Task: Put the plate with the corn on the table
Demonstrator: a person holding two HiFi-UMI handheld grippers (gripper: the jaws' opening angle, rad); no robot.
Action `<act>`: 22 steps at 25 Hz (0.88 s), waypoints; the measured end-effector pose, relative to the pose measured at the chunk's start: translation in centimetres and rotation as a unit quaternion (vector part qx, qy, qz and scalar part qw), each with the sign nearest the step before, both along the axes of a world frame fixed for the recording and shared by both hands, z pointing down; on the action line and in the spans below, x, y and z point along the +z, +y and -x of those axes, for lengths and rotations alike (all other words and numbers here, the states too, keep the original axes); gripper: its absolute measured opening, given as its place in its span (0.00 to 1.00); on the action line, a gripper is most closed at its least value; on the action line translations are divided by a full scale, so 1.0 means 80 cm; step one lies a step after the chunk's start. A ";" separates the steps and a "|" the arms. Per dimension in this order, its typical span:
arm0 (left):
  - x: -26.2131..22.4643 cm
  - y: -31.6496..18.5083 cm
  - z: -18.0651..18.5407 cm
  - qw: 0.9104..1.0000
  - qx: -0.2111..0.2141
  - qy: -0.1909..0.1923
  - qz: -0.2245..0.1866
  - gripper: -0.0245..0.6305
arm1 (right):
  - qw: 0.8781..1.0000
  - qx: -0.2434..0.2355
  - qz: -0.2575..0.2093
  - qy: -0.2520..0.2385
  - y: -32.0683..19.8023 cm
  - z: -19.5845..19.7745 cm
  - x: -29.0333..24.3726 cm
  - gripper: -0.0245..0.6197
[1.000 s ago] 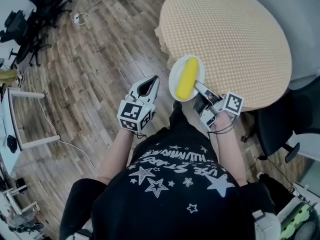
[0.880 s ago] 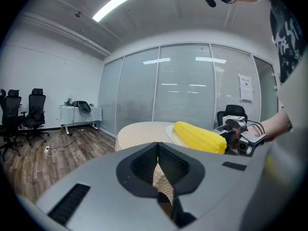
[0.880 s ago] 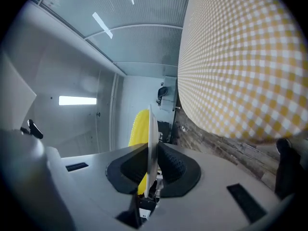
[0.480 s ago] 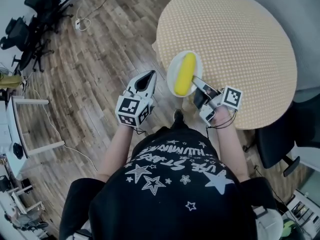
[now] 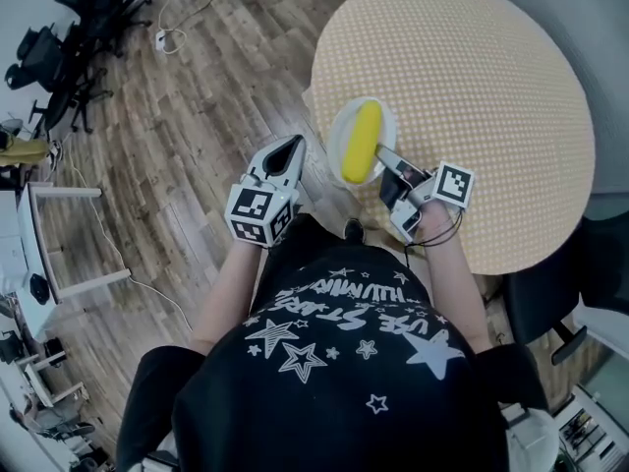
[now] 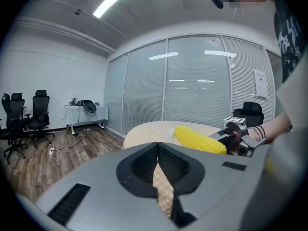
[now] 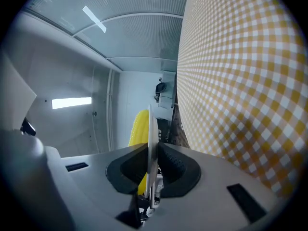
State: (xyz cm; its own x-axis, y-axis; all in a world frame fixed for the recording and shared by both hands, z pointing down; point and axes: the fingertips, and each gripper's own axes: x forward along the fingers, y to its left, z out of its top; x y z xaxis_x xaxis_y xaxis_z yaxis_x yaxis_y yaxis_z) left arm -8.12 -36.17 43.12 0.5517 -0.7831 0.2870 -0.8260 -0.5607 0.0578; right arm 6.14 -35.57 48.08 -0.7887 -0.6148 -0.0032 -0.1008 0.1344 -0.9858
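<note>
Plate [image 5: 337, 144]: white, gripped at its near rim, hanging over the near-left edge of the table; contact with the cloth [image 7: 240, 57] not discernible.
Corn [image 5: 362, 143]: yellow cob lying lengthwise on the plate, also visible beyond the left tool's tips [image 6: 199, 139].
Right tool [image 5: 385, 158]: jaws clamped on the plate's rim, plate seen edge-on between them [image 7: 150, 174].
Left tool [image 5: 290, 147]: jaws together, nothing held [image 6: 158, 150]; over the floor, just left of the plate, apart from it.
Table [image 5: 472, 57]: round, covered in yellow-and-white check.
Floor [image 5: 197, 96]: wood planks; dark office chairs [image 5: 84, 8] well apart at far left.
</note>
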 end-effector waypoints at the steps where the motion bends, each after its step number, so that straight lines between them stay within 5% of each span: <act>1: -0.004 0.003 0.000 1.000 0.002 0.000 0.001 0.05 | 1.000 0.003 0.002 -0.003 0.003 0.001 -0.004 0.12; 16: 0.059 -0.205 0.004 0.995 0.092 -0.024 0.036 0.05 | 0.996 0.072 0.047 0.023 -0.154 0.020 0.071 0.12; 22: 0.072 -0.243 0.004 0.988 0.140 -0.033 0.051 0.05 | 0.990 0.115 0.070 0.027 -0.177 0.032 0.086 0.12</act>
State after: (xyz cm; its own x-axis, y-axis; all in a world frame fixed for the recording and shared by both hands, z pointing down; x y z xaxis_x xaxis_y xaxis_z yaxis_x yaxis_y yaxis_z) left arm -8.44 -55.62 48.88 0.7210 -0.5669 0.3985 -0.6424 -0.7625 0.0775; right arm 3.60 -49.71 54.97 -0.6240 -0.7700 0.1331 -0.1650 -0.0367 -0.9856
